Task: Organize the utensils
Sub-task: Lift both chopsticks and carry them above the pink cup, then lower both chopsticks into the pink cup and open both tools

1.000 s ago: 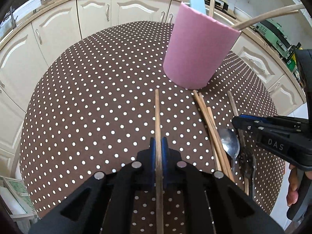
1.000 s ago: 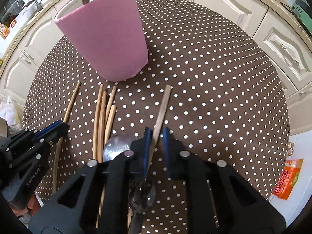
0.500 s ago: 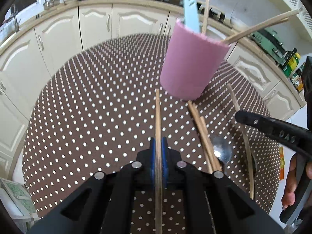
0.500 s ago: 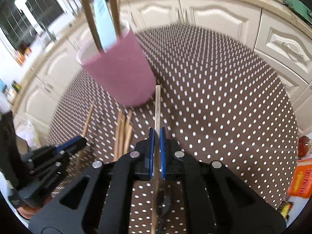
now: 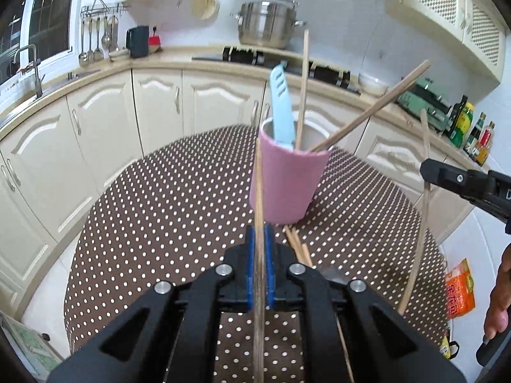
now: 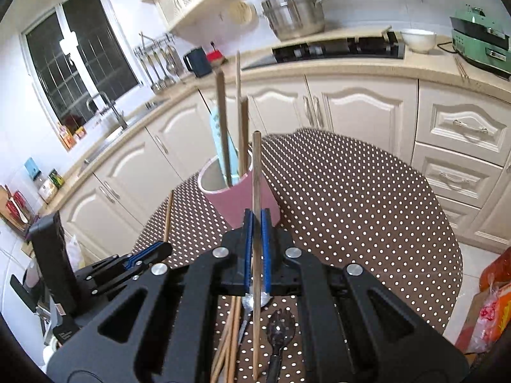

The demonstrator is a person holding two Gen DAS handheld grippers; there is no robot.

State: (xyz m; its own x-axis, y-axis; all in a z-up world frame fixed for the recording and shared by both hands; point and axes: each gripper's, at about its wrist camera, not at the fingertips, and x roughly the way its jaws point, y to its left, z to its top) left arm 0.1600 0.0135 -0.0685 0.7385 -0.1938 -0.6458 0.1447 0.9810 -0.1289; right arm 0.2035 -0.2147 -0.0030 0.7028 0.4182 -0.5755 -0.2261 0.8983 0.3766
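Note:
A pink cup (image 5: 284, 185) stands on the brown polka-dot table (image 5: 159, 207), holding a light blue utensil (image 5: 281, 108) and some wooden chopsticks (image 5: 367, 115). My left gripper (image 5: 259, 233) is shut on a chopstick (image 5: 258, 191) whose tip reaches in front of the cup's left side. My right gripper (image 6: 256, 217) is shut on another chopstick (image 6: 256, 166), raised just before the cup (image 6: 223, 204). Each gripper shows in the other's view, the right gripper (image 5: 447, 175) and the left gripper (image 6: 150, 252). Loose chopsticks (image 6: 230, 335), a spoon (image 6: 255, 300) and a black fork (image 6: 278, 328) lie below.
Cream cabinets (image 5: 105, 127) and a counter curve round behind the table, with a steel pot (image 5: 265, 28) on the hob. An orange packet (image 5: 460, 290) lies on the floor at the right. A person's hand (image 5: 501, 287) shows at the right edge.
Both grippers rose and tilted upward, lifting their chopsticks off the table toward the cup. The right jaws closed fully onto their chopstick.

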